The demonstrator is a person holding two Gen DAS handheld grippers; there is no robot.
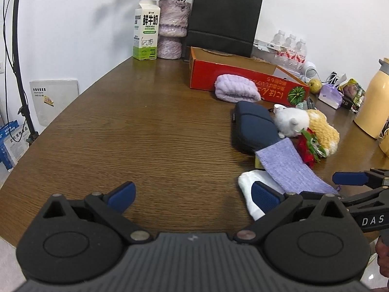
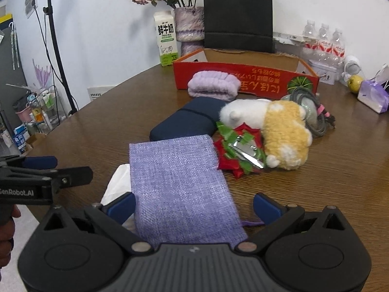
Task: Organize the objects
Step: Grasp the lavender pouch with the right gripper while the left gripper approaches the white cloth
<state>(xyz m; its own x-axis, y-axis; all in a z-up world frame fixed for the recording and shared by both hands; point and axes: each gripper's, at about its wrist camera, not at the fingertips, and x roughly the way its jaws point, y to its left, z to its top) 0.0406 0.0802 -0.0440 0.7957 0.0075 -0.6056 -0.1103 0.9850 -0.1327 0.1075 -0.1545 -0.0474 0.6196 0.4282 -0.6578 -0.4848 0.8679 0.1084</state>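
- Worktop: brown wood grain.
- Woven pouch: lilac, flecked weave.
- Rolled towel: pale purple, ribbed.
- Case: navy.
- Plush toy: white and yellow patches.
- Box: red, with a green striped pumpkin picture.
- Paper bag: black.
- Tongs' pads: blue.

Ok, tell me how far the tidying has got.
Barely started. The red box shows nothing inside from here, though its floor is hidden. In hand: nothing; the right gripper is open around the purple pouch, the left gripper open over bare table. Left: the pouch, navy case, plush toy, red-green bow, rolled lilac towel, cable.
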